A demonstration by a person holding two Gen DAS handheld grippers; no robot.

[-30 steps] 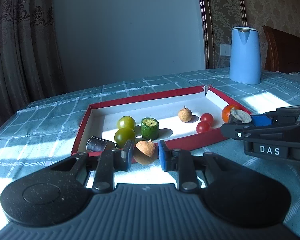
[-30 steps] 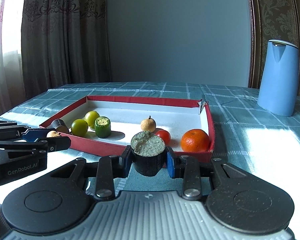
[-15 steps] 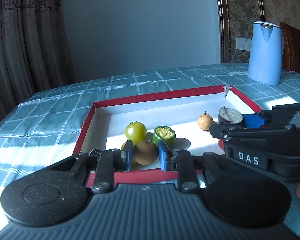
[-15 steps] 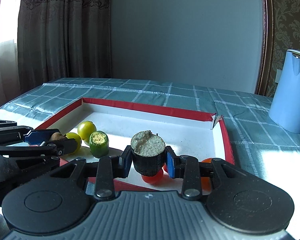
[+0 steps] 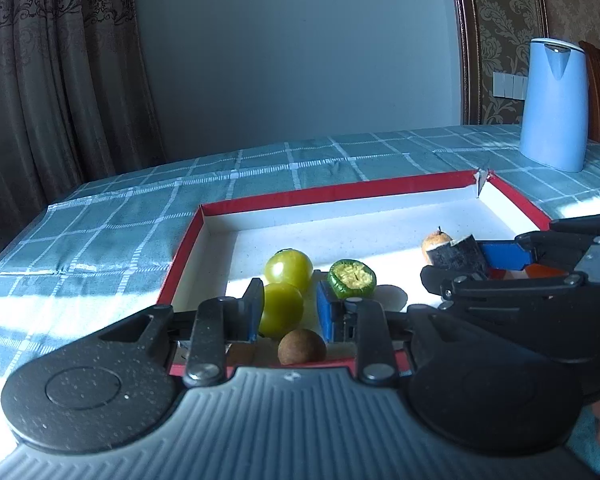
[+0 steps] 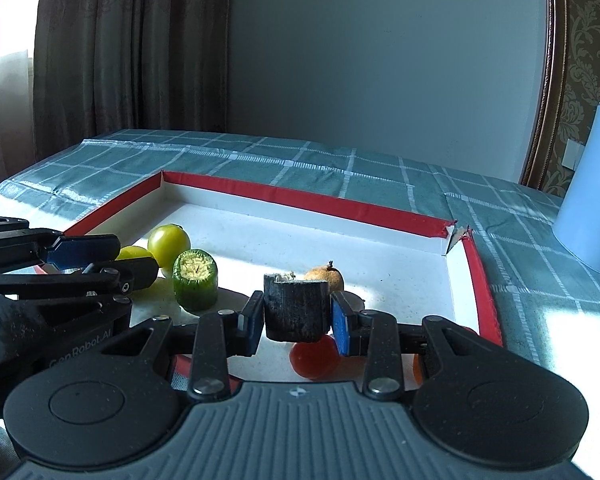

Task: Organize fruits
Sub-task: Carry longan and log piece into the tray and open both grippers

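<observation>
A white tray with a red rim [image 5: 340, 192] holds two green tomatoes [image 5: 289, 266], a green cut piece [image 5: 352, 278], a tan stemmed fruit [image 6: 326, 274] and a red cherry tomato [image 6: 314, 356]. My left gripper [image 5: 290, 310] hangs over the tray's near left part. Its jaws stand narrowly apart with nothing between the pads. A round brown fruit [image 5: 302, 346] lies just below them on the tray floor. My right gripper [image 6: 298, 316] is shut on a dark-skinned cut piece [image 6: 296, 304] with a pale top, held over the tray's near middle.
A light blue kettle [image 5: 552, 104] stands on the checked tablecloth [image 5: 120, 220] beyond the tray's far right corner. An orange fruit [image 6: 418, 364] shows partly behind my right gripper's finger. Curtains and a wall close off the back.
Both grippers came forward over the tray's near rim. The brown fruit left the left pads and now lies lower, on the tray floor. The right gripper keeps the dark piece.
</observation>
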